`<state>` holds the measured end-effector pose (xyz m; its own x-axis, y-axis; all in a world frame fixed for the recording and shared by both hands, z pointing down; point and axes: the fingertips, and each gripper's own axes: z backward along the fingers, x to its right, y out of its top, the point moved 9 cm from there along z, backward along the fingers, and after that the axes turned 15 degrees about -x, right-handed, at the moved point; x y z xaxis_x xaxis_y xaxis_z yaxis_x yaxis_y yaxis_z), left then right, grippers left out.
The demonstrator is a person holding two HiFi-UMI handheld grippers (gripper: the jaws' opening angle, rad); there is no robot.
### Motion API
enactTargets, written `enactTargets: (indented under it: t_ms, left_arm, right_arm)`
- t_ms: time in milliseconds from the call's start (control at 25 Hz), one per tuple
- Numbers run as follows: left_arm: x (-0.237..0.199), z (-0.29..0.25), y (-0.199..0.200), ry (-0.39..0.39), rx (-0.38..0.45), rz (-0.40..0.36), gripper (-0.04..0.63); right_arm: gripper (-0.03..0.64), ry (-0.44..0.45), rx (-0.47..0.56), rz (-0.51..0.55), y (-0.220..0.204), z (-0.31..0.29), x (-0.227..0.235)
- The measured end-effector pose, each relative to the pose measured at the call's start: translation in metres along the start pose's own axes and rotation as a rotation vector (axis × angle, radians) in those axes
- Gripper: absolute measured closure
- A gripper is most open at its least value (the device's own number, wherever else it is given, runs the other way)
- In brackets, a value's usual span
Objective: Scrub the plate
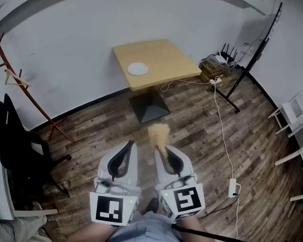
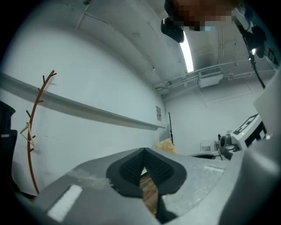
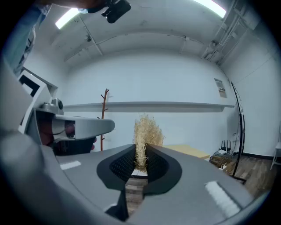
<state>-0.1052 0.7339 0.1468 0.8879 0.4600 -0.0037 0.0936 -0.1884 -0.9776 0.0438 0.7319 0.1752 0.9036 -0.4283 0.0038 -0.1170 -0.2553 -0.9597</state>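
Note:
A small white plate (image 1: 138, 68) lies near the left edge of a square wooden table (image 1: 167, 55) across the room, far ahead of both grippers. My right gripper (image 1: 160, 149) is shut on a tuft of straw-coloured scrub fibre (image 1: 159, 134), which sticks out past the jaw tips (image 3: 145, 134). My left gripper (image 1: 128, 144) is held beside it, jaws closed together with nothing between them (image 2: 144, 160). Both are raised above the wooden floor, well short of the table.
A coat stand (image 1: 19, 80) leans at the left wall and a dark chair (image 1: 18, 146) stands at the left. A white cable (image 1: 223, 132) runs across the floor to a power strip (image 1: 232, 187). A crate with a router (image 1: 217, 66) and a black stand (image 1: 248, 67) sit right of the table.

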Motion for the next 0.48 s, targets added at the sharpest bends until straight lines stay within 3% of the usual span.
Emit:
enactTargets:
  t_ms: [480]
  left_arm:
    - [0.031,-0.031,0.001,-0.003,-0.019,-0.013,0.575]
  right_arm:
    - [0.574,0.005,0.002,-0.013,-0.009,0.006,0.042]
